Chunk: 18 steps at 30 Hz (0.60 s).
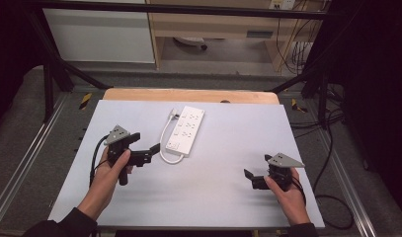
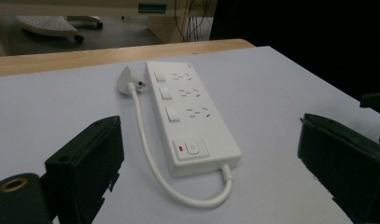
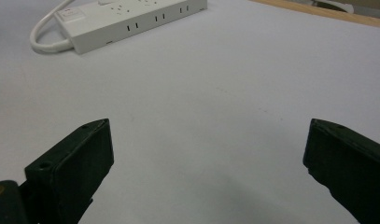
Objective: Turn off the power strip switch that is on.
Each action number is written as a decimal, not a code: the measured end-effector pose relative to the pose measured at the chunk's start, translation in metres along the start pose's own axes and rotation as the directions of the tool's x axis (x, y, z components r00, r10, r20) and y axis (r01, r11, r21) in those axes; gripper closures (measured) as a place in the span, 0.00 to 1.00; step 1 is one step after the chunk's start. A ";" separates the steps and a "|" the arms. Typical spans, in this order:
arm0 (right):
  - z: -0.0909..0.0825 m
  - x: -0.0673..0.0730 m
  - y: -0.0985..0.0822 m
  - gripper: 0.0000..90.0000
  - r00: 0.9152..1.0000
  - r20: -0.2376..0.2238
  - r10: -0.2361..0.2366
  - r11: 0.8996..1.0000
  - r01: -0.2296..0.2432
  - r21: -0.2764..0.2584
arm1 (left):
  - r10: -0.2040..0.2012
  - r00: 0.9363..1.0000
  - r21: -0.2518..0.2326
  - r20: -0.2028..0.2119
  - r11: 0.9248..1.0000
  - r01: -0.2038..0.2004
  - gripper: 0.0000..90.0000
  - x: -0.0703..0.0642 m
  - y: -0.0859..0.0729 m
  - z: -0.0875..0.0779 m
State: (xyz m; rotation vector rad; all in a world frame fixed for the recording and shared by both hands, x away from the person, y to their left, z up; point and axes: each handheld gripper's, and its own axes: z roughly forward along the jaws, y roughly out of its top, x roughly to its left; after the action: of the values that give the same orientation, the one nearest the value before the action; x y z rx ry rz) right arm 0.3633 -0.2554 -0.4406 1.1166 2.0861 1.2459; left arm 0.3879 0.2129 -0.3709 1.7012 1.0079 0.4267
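A white power strip [image 1: 186,129] lies flat near the middle of the pale sheet [image 1: 213,197], its switches and sockets facing up. Its short white cable [image 1: 163,143] loops round the near end and back to the plug [image 1: 173,114], which lies beside the strip's far end. My left gripper [image 1: 144,144] is open just left of the strip's near end, nothing between its jaws. In the left gripper view the strip [image 2: 187,116] lies straight ahead of the open left gripper [image 2: 208,140]. My right gripper [image 1: 257,168] is open over bare sheet at the front right, pointing left. The right gripper view has the strip [image 3: 131,18] far off beyond the open right gripper [image 3: 208,135].
The sheet covers a wooden table whose far edge [image 1: 188,95] shows bare. Black frame posts [image 1: 48,84] stand at the back corners. Cables [image 1: 332,148] trail over the floor to the right. A cabinet [image 1: 213,24] stands behind the table.
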 end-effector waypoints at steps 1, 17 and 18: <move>0.000 0.000 0.000 0.02 1.000 0.000 0.001 1.000 -0.001 -0.001 | 0.000 1.000 -0.001 0.002 1.000 0.000 0.08 -0.001 -0.001 -0.002; 0.000 -0.001 0.000 0.03 1.000 0.011 -0.005 1.000 0.005 -0.001 | 0.014 1.000 0.007 -0.002 1.000 -0.014 0.08 -0.006 -0.026 -0.031; -0.001 -0.002 0.000 0.03 1.000 0.013 0.000 1.000 0.000 -0.003 | 0.018 1.000 0.012 -0.005 1.000 -0.018 0.08 -0.005 -0.029 -0.033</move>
State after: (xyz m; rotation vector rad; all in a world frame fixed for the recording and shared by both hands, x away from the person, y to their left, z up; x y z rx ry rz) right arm 0.3636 -0.2571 -0.4405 1.1211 2.0741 1.2378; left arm 0.3502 0.2307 -0.3837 1.7213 1.0015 0.4382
